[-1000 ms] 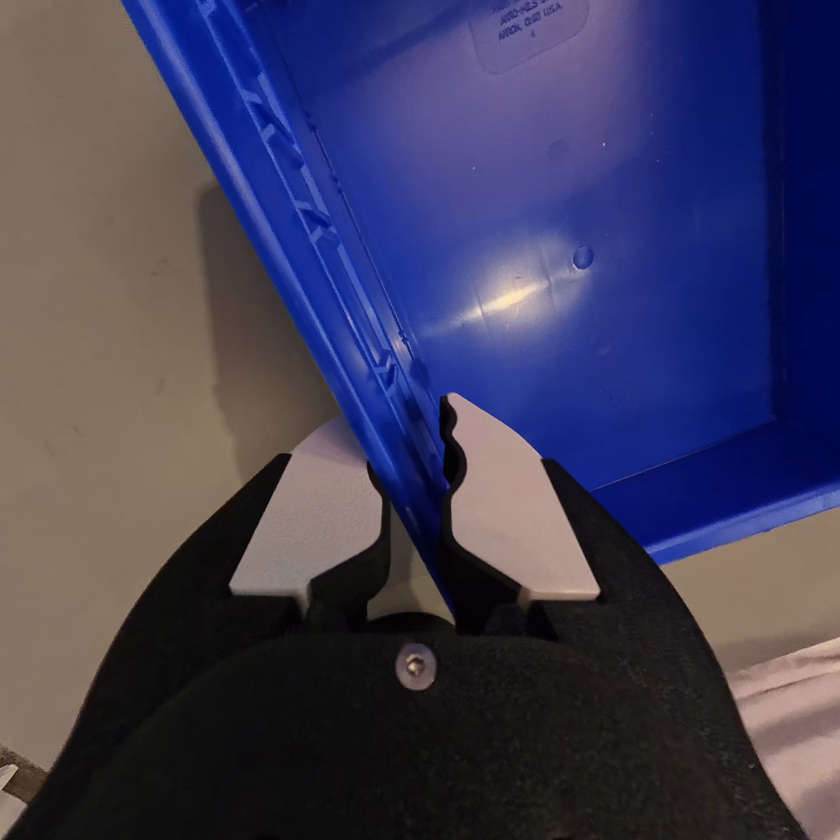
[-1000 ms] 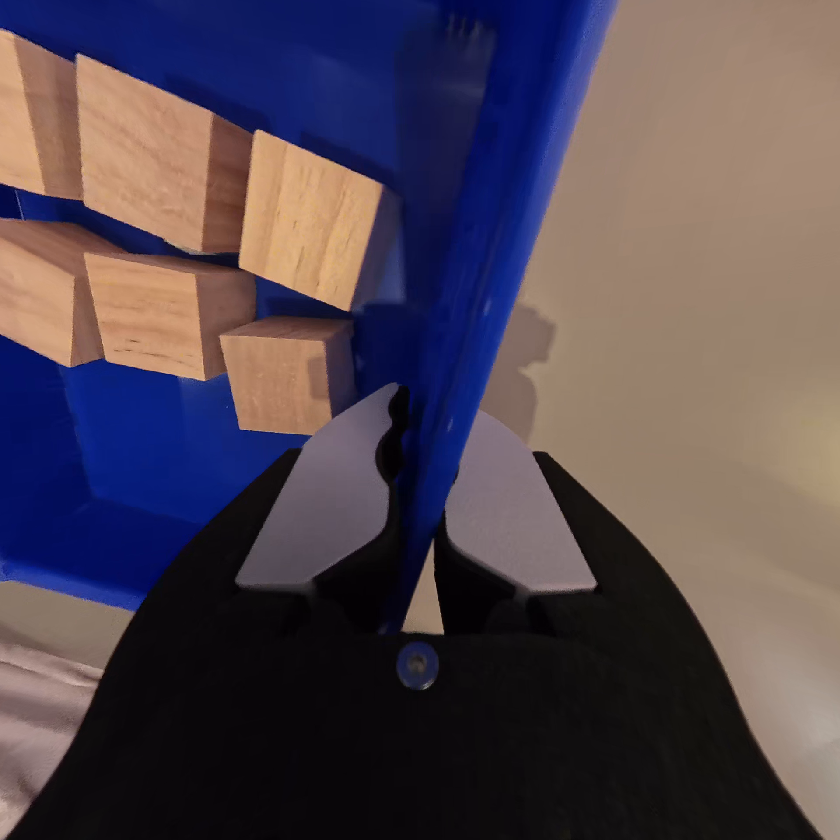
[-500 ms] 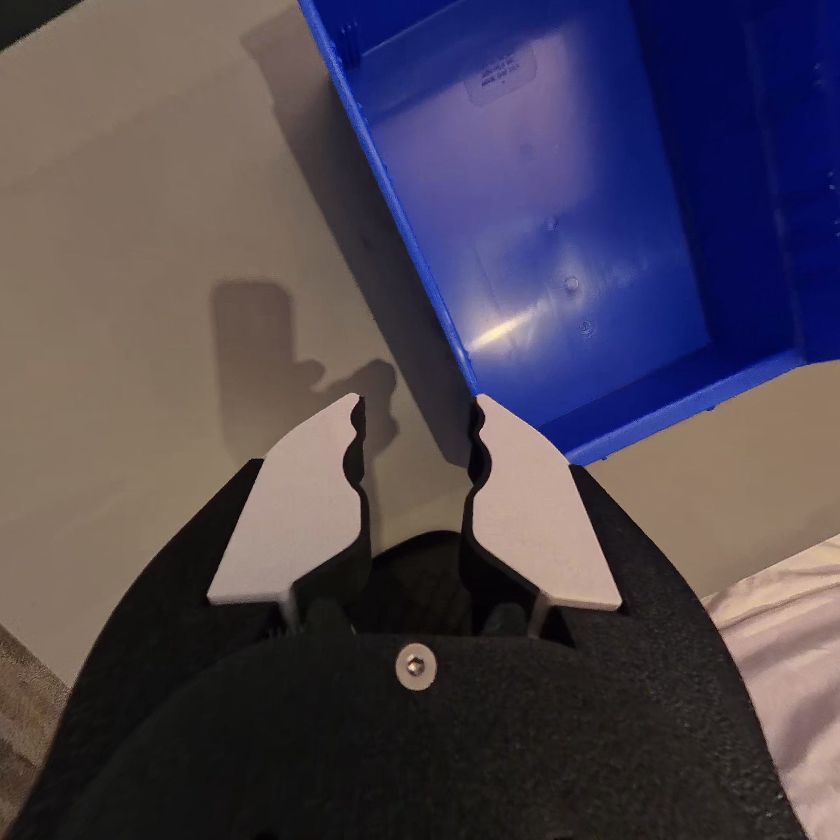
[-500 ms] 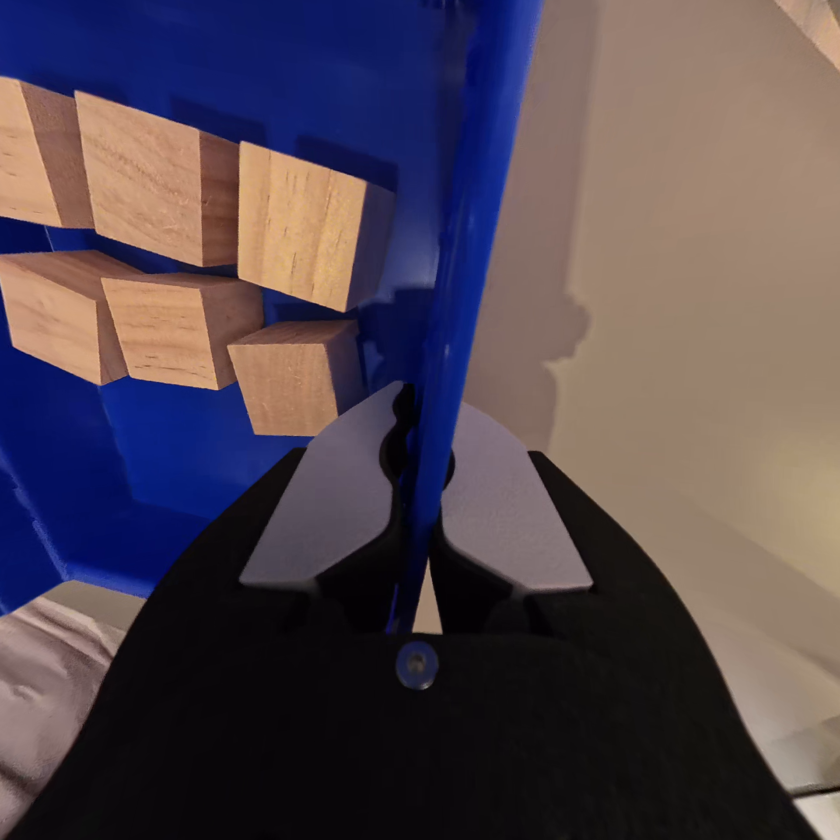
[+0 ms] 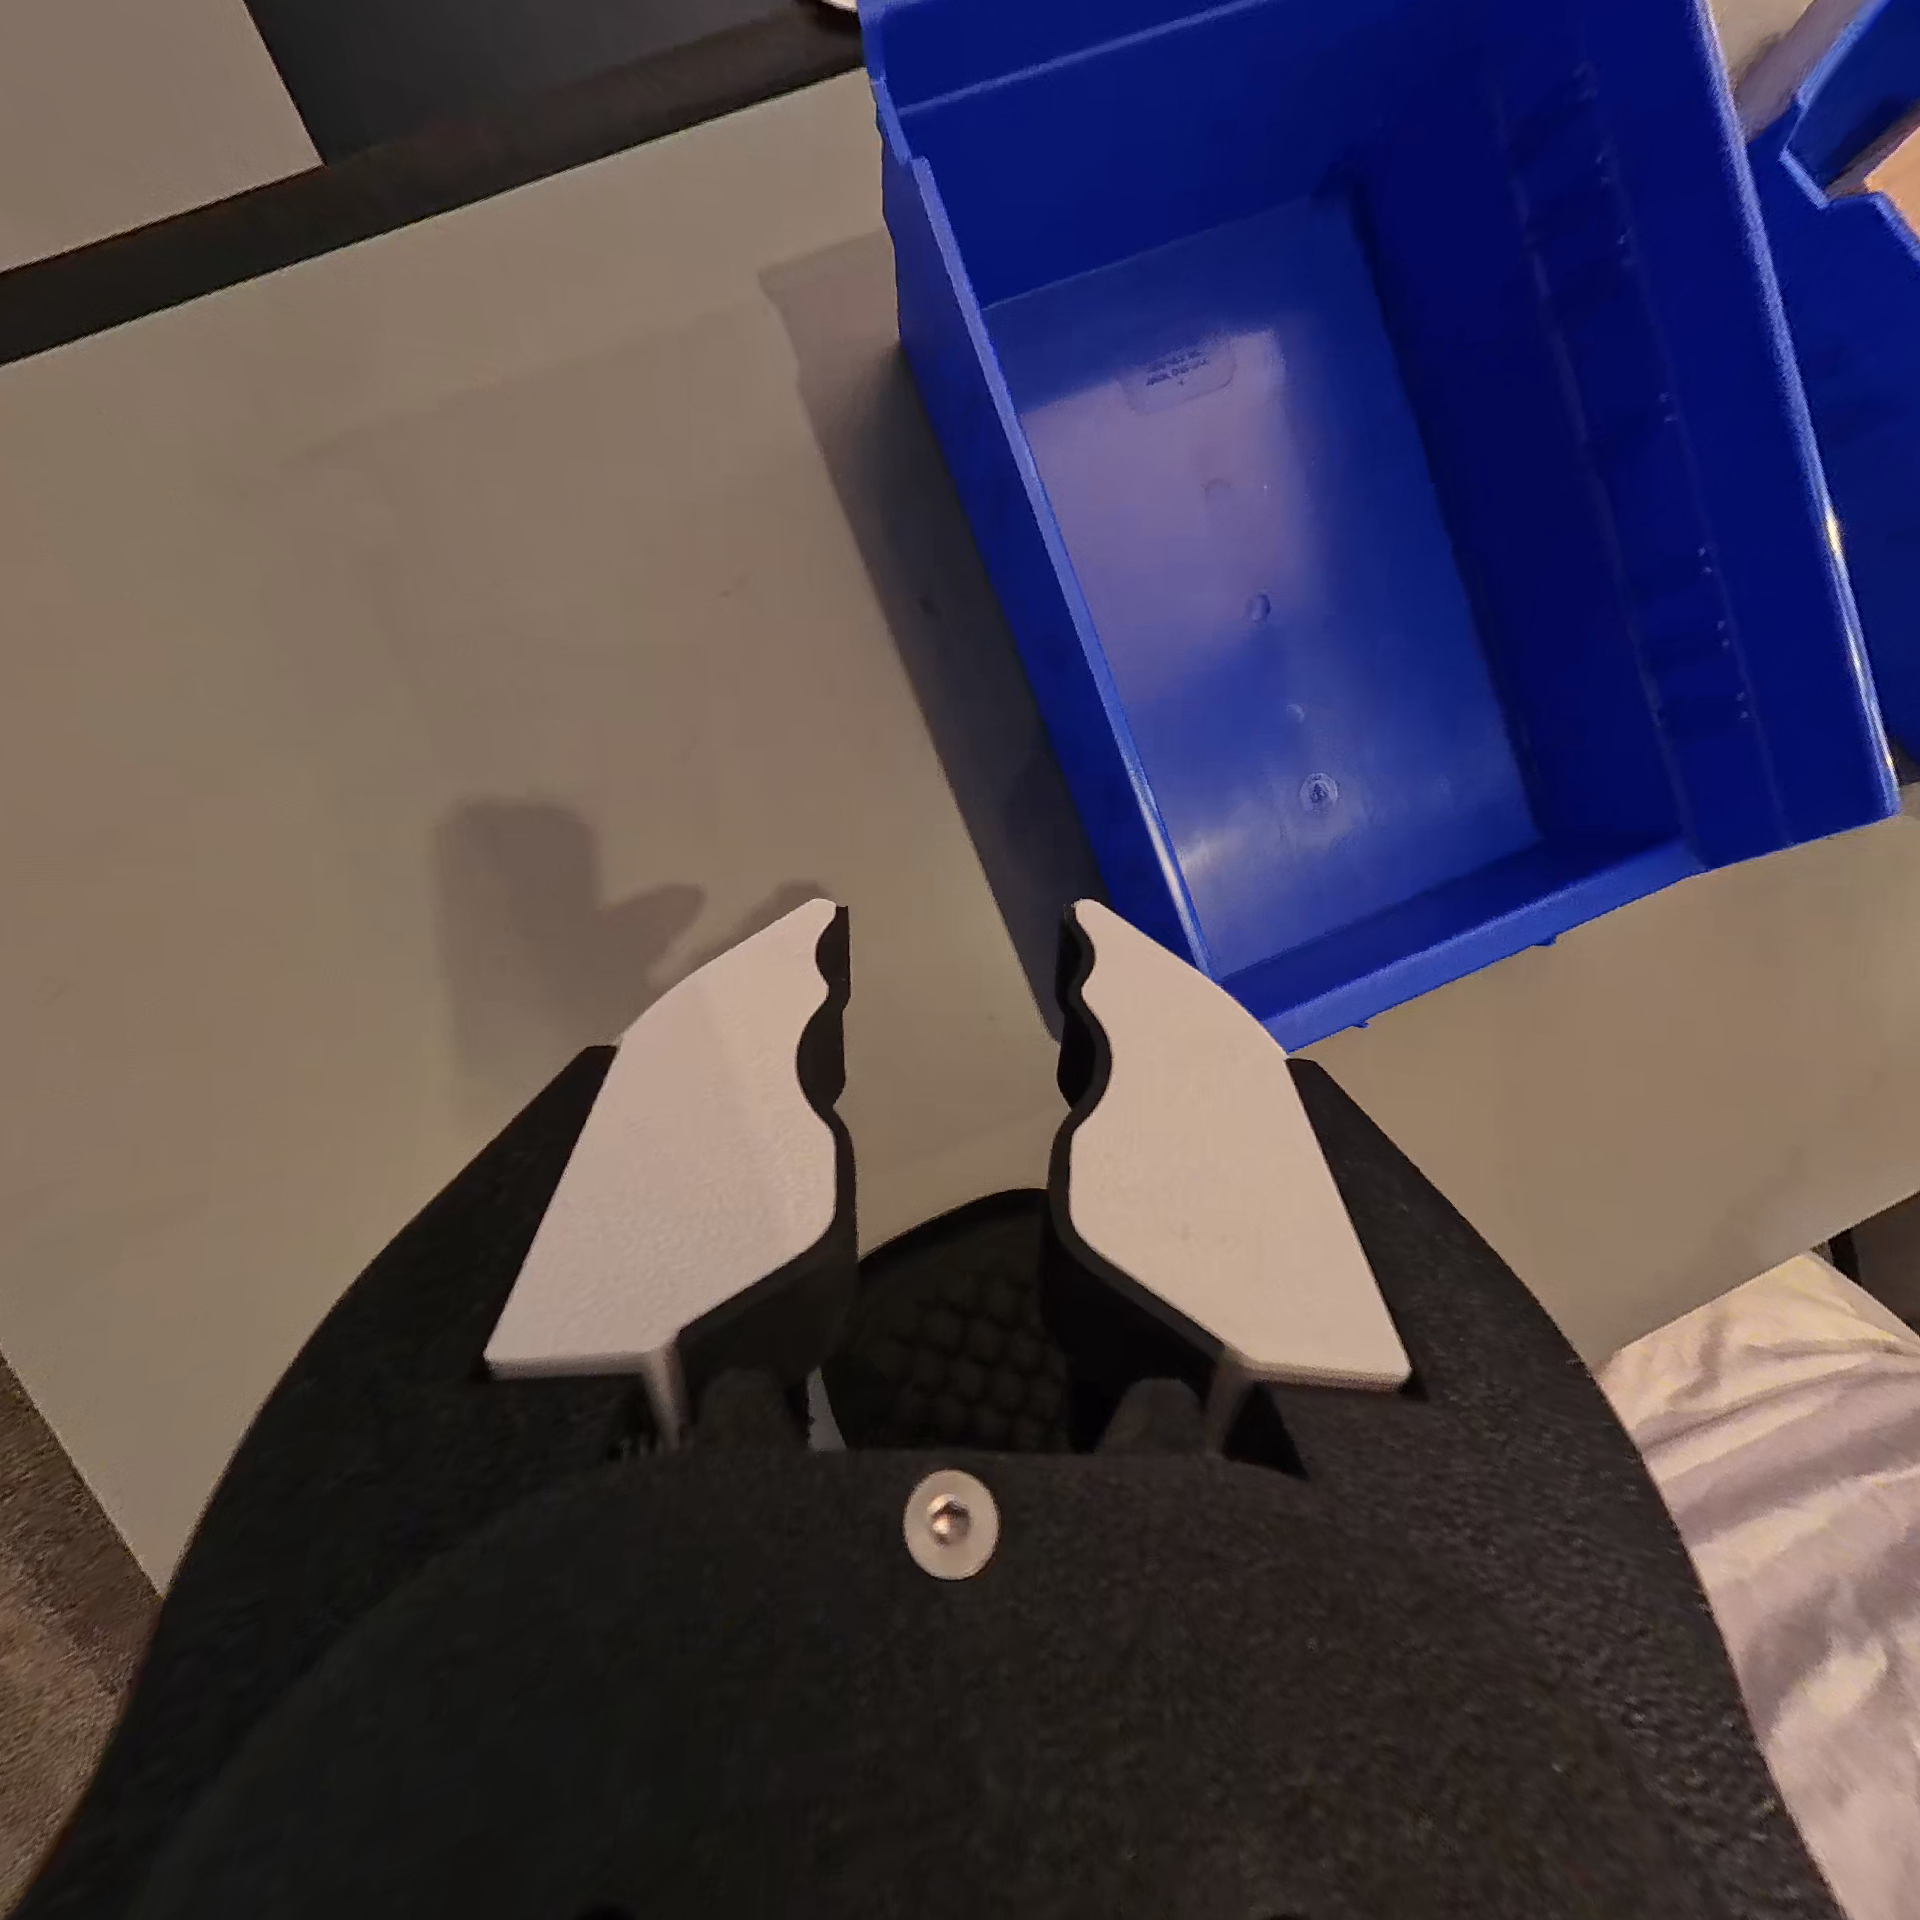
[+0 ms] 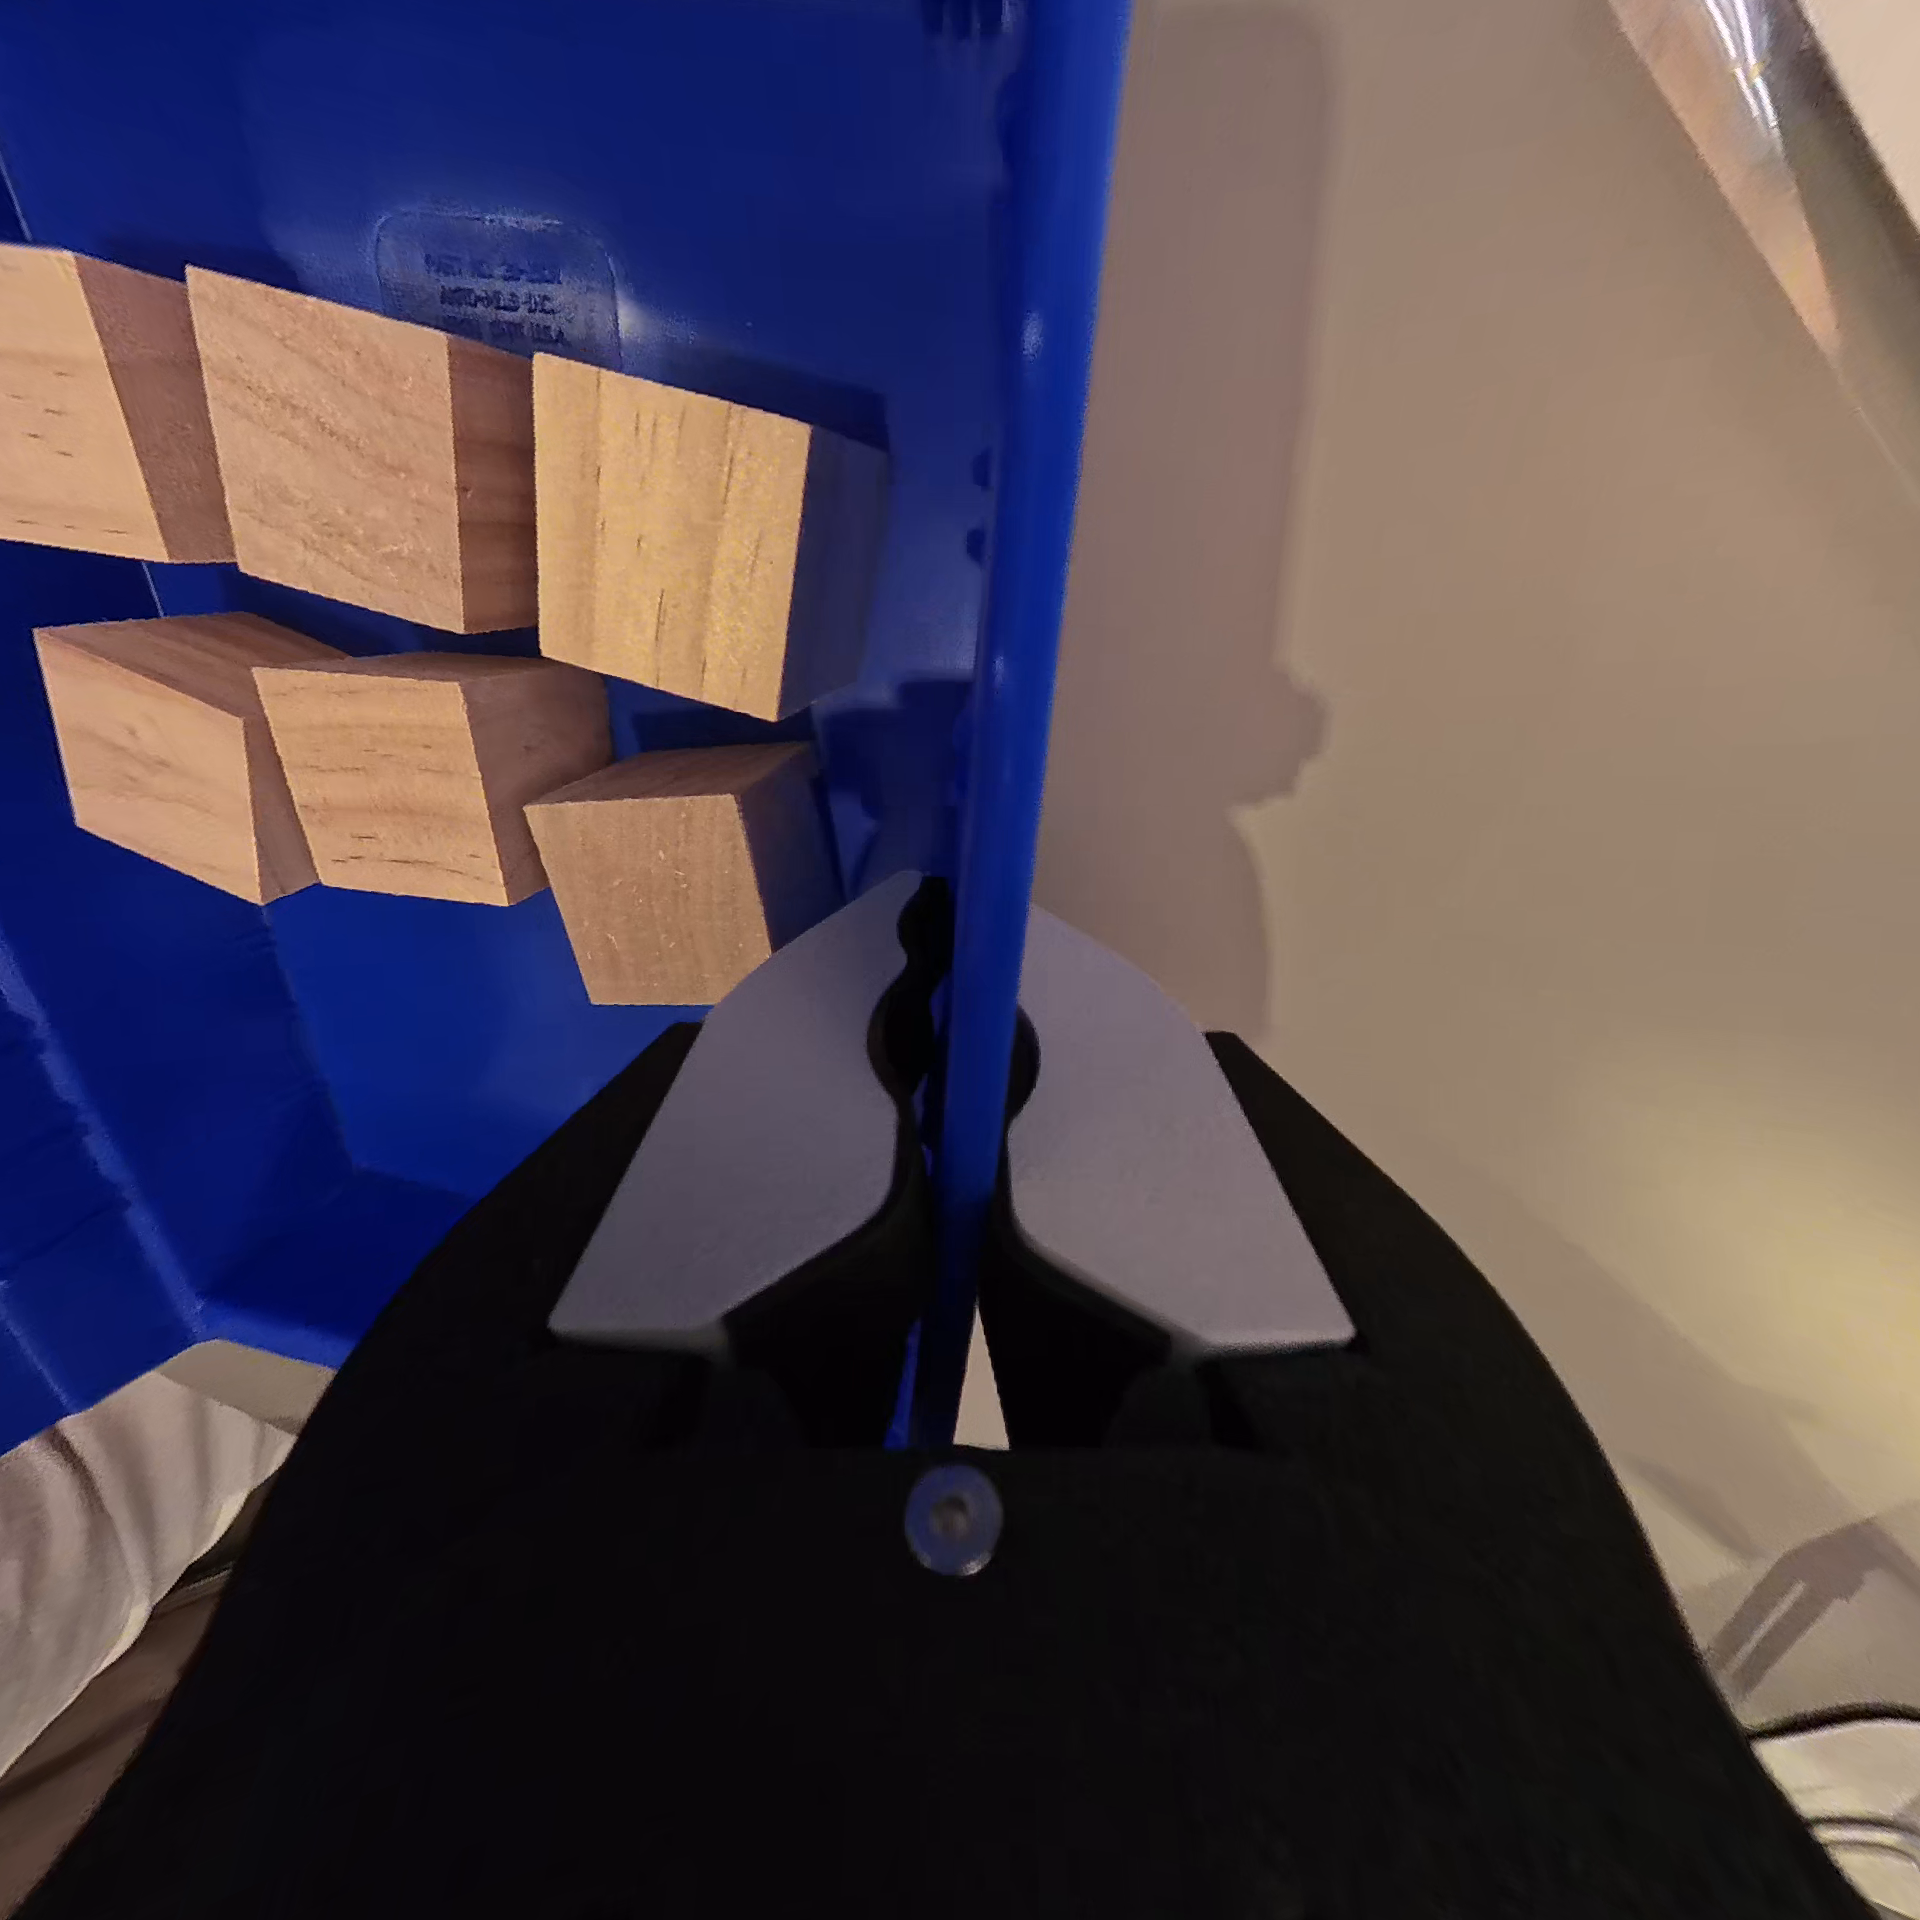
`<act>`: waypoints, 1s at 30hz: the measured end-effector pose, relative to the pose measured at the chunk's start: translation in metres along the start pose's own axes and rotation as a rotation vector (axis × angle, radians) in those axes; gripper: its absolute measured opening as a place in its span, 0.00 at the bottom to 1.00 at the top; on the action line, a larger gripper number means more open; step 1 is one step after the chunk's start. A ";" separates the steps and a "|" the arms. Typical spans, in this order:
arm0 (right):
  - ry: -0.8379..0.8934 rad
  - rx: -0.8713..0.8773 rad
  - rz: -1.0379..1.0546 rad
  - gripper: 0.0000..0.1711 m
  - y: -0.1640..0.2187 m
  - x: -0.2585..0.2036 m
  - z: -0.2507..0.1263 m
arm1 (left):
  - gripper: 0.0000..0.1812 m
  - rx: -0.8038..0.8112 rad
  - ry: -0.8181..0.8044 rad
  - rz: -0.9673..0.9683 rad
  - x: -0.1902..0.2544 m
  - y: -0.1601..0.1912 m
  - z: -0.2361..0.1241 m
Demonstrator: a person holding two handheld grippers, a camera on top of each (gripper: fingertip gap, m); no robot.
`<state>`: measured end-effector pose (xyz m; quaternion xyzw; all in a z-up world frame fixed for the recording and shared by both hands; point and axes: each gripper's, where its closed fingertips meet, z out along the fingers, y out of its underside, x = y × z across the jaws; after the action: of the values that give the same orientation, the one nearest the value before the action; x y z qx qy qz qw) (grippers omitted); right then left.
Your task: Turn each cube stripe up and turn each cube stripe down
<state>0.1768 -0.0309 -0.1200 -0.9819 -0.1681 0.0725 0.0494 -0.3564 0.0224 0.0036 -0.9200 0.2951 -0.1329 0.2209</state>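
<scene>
- Currently, the right gripper (image 6: 961, 914) is clamped on the side wall of a blue bin (image 6: 1029, 436), one finger inside, one outside.
- Six wooden cubes (image 6: 665, 540) lie in two rows on that bin's floor; no stripe shows.
- Left gripper (image 5: 951, 914): jaws parted, holding nothing, above the grey table (image 5: 416, 623) beside an empty blue bin (image 5: 1683, 520).

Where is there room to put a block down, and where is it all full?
The grey table left of the empty blue bin is bare, under the open left gripper. That bin's floor is bare too. It is crowded in the other blue bin, clamped by the right gripper: six wooden cubes sit packed together.
</scene>
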 end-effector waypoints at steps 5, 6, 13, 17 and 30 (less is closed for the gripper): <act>-0.015 0.010 -0.002 0.03 0.003 0.001 -0.026 | 0.21 0.012 -0.001 -0.013 -0.004 0.002 -0.006; -0.026 0.016 0.000 0.03 0.004 0.000 -0.033 | 0.21 0.013 0.001 -0.012 -0.004 0.003 -0.007; 0.010 -0.009 -0.051 0.03 0.000 -0.015 -0.104 | 0.20 0.037 0.010 -0.025 -0.008 0.004 -0.015; 0.081 -0.062 -0.117 0.03 -0.023 -0.042 -0.147 | 0.20 0.080 0.016 -0.055 -0.016 0.005 -0.028; -0.044 -0.044 -0.499 0.03 -0.203 -0.269 -0.134 | 0.16 0.369 -0.200 -0.351 -0.093 0.049 -0.126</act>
<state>-0.1187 0.0594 0.0700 -0.9090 -0.4078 0.0759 0.0408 -0.5011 0.0014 0.0783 -0.9098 0.0786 -0.1292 0.3866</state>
